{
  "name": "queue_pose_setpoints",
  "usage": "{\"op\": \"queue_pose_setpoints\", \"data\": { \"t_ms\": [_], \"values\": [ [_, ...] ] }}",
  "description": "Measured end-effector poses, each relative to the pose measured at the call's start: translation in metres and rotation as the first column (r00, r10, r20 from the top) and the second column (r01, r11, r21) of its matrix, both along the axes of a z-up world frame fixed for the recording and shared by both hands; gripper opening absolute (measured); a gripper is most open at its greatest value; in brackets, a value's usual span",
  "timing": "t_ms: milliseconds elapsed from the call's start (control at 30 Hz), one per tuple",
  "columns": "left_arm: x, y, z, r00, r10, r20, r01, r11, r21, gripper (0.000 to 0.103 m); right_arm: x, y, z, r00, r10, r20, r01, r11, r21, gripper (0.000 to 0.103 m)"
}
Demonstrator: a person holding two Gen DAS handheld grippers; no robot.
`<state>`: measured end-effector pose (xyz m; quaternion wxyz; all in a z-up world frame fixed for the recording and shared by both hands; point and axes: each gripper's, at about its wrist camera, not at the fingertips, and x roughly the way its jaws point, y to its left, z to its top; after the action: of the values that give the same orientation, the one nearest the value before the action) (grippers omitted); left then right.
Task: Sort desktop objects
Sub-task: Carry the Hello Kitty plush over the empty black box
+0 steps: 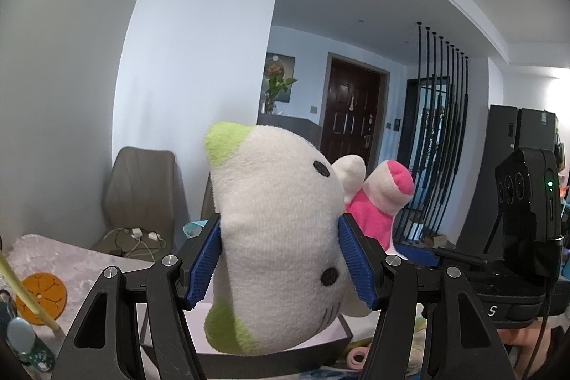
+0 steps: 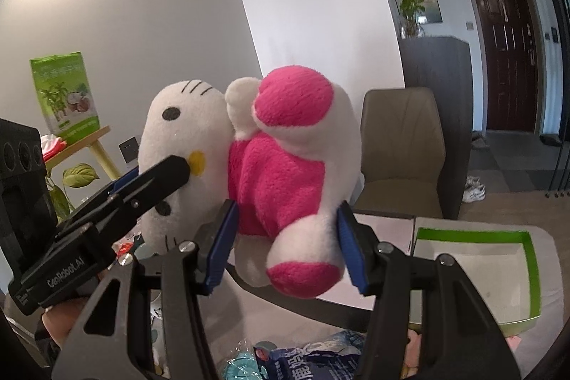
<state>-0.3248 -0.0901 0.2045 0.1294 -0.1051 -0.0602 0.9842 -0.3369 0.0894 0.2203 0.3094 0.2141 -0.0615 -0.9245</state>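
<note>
Plush cat toy (image 1: 278,230): carried in the air above the table, head and pink body each pinched, not yet set down anywhere.
Left gripper (image 1: 279,259): blue pads pressed into the white head with green ears.
Right gripper (image 2: 285,248): pads squeezing the pink-and-white body.
Clutter below: a blue printed packet (image 2: 302,358) and other small items lie under the grippers, seemingly unsorted, though the view is poor.
Green-rimmed box (image 2: 530,273): open, looks empty, just beyond.
Orange coaster (image 1: 41,298): loose on the table.
Progress: early; most sorting remains, I'd judge.
</note>
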Motion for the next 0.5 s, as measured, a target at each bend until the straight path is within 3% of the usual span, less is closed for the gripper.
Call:
{"op": "queue_pose_setpoints", "data": {
  "t_ms": [500],
  "values": [
    [-0.042, -0.01, -0.027, 0.997, -0.05, 0.053, 0.045, 0.996, 0.079, 0.065, -0.044, -0.018, -0.019, 0.997, -0.032, 0.075, 0.028, 0.998, 0.055, 0.055]
  ]
}}
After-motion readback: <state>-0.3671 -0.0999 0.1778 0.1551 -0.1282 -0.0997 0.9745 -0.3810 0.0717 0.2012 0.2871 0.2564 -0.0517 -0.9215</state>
